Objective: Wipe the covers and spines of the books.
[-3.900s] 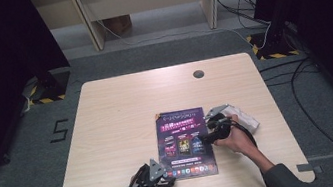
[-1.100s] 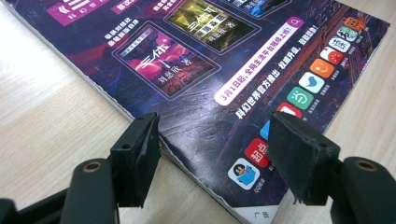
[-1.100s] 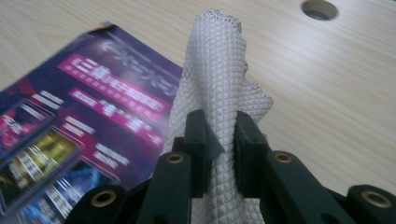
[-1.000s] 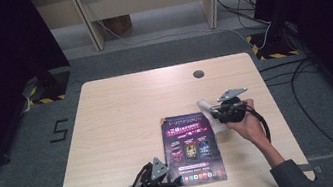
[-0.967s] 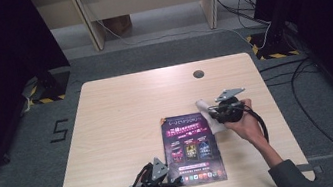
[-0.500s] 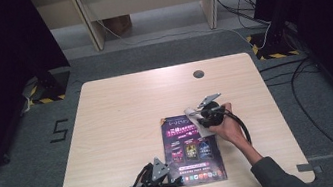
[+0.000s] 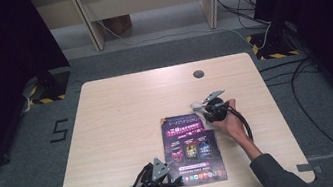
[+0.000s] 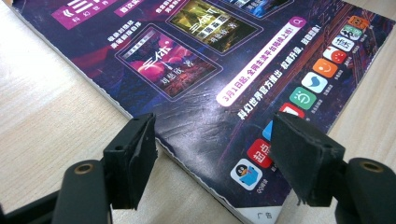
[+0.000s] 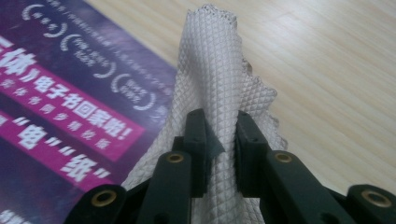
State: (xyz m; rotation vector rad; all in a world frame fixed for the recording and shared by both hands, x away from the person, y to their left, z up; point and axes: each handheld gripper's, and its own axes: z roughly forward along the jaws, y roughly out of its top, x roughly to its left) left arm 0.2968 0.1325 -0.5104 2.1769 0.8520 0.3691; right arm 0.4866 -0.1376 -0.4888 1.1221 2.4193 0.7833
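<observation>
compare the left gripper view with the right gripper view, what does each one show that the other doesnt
Left gripper view: the left gripper with its jaws open over the near corner of the magazine, with the row of coloured app icons along its edge and nothing pinched between the pads.

Right gripper view: the right gripper shut on a white quilted cloth, which bunches up between the jaws and hangs at the magazine's edge beside pink lettering.

Both: the purple magazine cover lying flat on the light wooden table.
</observation>
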